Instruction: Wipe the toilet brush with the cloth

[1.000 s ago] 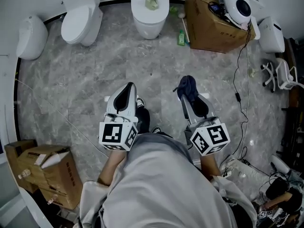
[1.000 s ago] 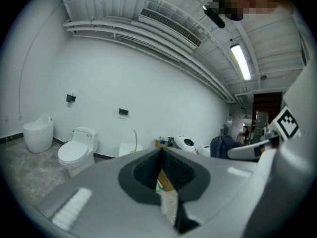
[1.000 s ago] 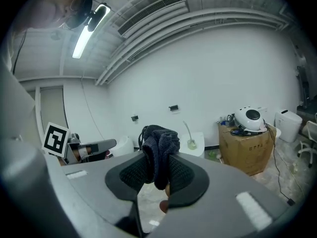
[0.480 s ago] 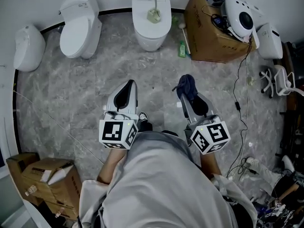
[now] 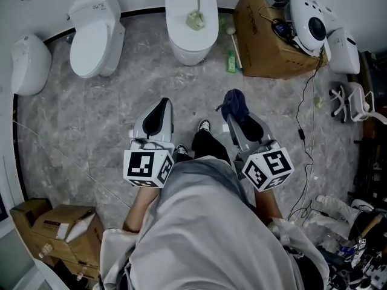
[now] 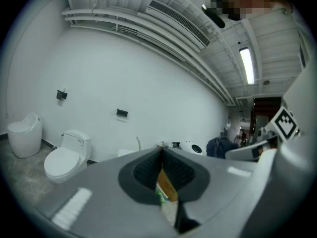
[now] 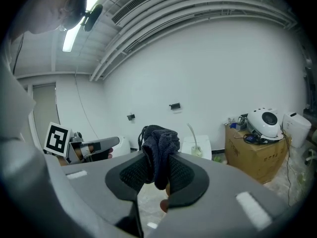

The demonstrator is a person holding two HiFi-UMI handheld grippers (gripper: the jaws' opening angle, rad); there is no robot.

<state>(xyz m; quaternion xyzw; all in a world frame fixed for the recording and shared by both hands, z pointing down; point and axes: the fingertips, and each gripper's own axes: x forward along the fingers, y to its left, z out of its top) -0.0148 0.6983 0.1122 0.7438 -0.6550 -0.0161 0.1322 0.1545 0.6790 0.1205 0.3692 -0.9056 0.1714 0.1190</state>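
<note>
In the head view the toilet brush (image 5: 194,19) stands upright on the closed lid of the middle toilet (image 5: 192,44), well apart from both grippers, so a careless reach could tip it off the lid. In the left gripper view the left gripper (image 6: 161,155) has its jaws pressed together on nothing, and unless they part in time it probably cannot steady the brush. In the right gripper view the right gripper (image 7: 156,168) pinches the dark cloth (image 7: 159,144) by a bunched fold, which might slip free under rubbing.
</note>
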